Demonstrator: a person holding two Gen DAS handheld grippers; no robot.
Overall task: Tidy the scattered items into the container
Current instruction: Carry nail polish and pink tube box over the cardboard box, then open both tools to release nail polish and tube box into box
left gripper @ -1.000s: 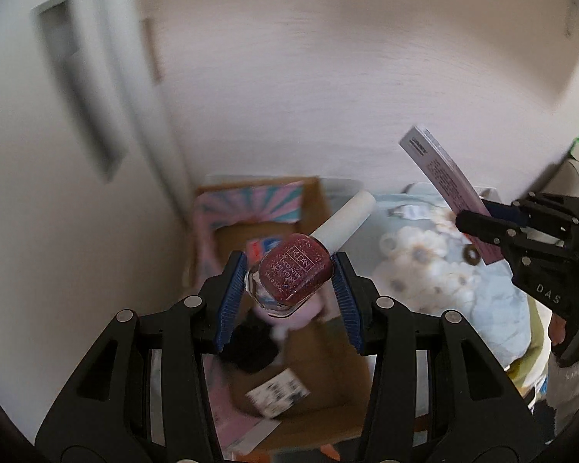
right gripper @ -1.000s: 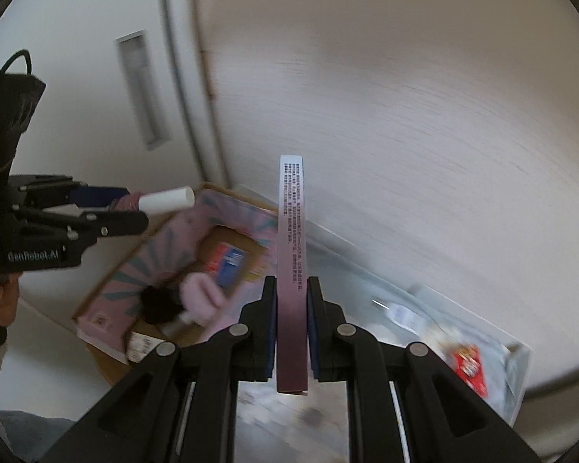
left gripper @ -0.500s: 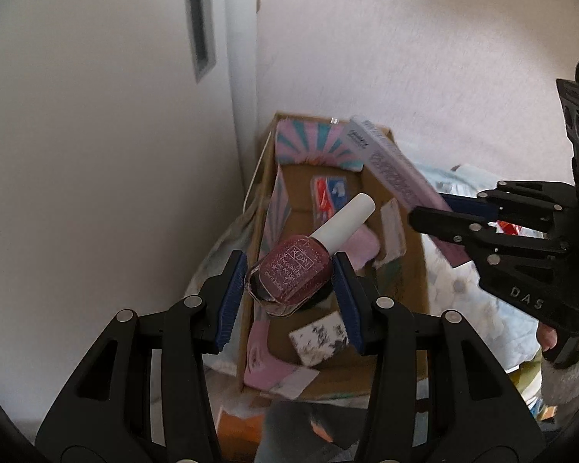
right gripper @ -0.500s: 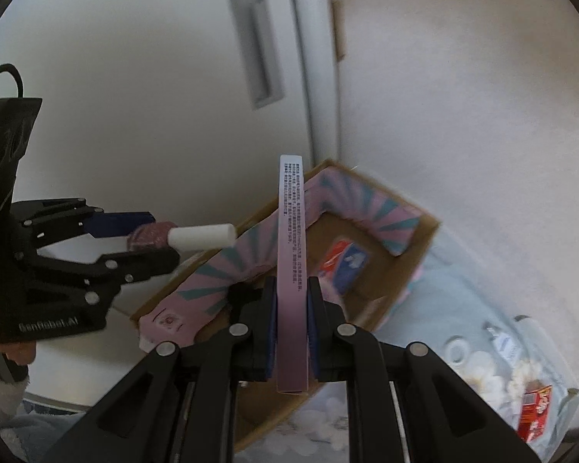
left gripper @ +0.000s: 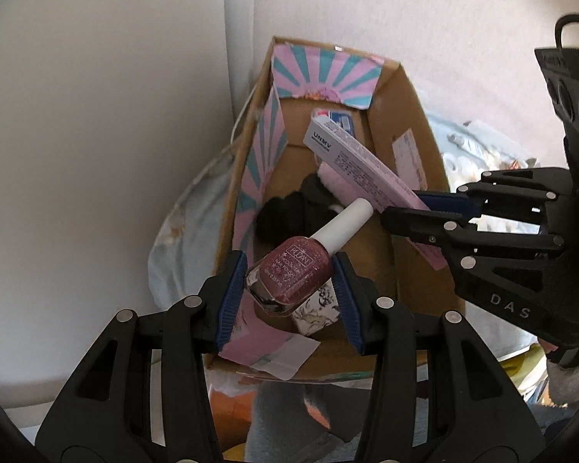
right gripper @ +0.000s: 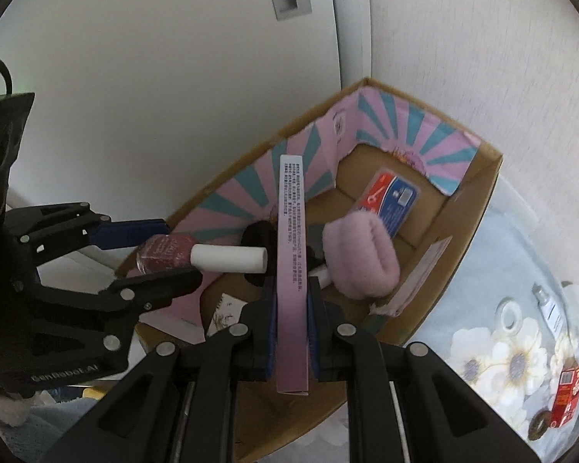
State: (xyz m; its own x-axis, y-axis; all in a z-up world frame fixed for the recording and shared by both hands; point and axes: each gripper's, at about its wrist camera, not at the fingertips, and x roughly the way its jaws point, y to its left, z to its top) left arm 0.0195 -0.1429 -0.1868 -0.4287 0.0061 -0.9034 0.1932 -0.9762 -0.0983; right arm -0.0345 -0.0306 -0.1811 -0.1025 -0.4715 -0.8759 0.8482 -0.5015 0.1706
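Both grippers have come in over the cardboard box (left gripper: 401, 123) since the earlier frames, where it sat farther off — now its open top is filling the middle of both views. The left gripper (left gripper: 289, 289) is clamping a dark-red nail polish bottle (left gripper: 293, 274) between its blue pads, the white cap (left gripper: 343, 227) pointing out over the box interior. The right gripper (right gripper: 292, 308) is pinching a long pink carton (right gripper: 292, 270) edge-on, its far end reaching above the box contents. In the left wrist view that carton (left gripper: 363, 169) is slanting across the opening, just beside the bottle's cap. Inside the box are lying a pink fuzzy roll (right gripper: 361, 258), a dark object (left gripper: 289, 212) and a red-and-blue packet (right gripper: 390, 200). The box is sitting against a white wall corner on a pale blue floral cloth (right gripper: 501, 347) — a small red box (right gripper: 567, 397) is resting on that cloth, well apart.
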